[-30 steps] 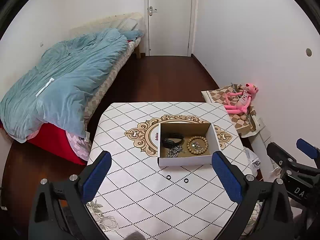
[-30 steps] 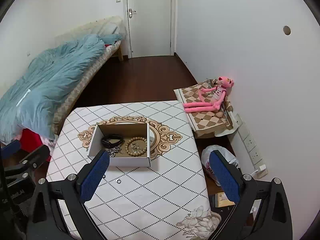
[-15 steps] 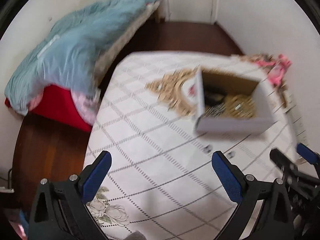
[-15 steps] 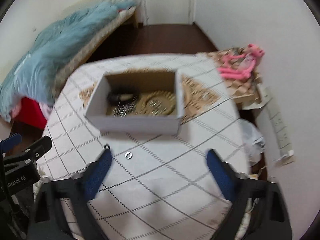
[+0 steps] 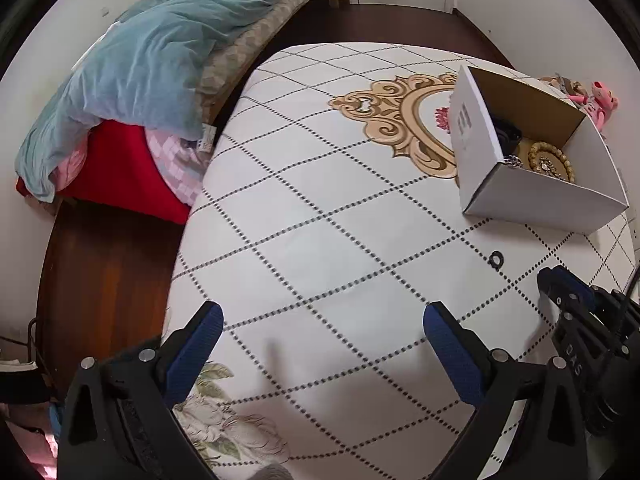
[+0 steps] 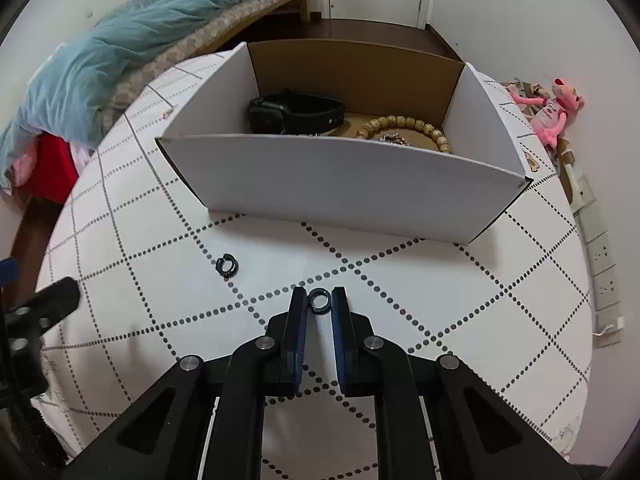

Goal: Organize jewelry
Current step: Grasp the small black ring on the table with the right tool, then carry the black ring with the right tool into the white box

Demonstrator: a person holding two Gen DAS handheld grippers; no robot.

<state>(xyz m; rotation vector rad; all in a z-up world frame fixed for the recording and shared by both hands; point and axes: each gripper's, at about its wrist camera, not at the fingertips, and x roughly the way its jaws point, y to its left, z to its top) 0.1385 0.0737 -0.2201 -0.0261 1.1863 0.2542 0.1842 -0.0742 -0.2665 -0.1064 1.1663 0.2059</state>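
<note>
The bench (image 6: 460, 300), spread with a diamond-patterned cloth, carries an open white cardboard box (image 6: 340, 184) that already holds a black watch (image 6: 296, 114) and a string of wooden beads (image 6: 404, 128). In front of the box, well apart from each other on the cloth, lie two small black rings.

The right hand-held gripper (image 6: 319, 304) points steeply down with its jaws closing around the nearer ring (image 6: 319, 301); the ring sits between the tips, and the pads look just short of pressing it (the gap is too fine to be sure). The other ring (image 6: 226, 265) lies off to the left. The left hand-held gripper (image 5: 320, 320) hangs over bare cloth, jaws wide and holding nothing.

To do this pick well, I would keep the tips low against the cloth and centred on the ring, close gently so it does not skid or flip out, then lift straight up clear of the near wall before moving over the box.
</note>
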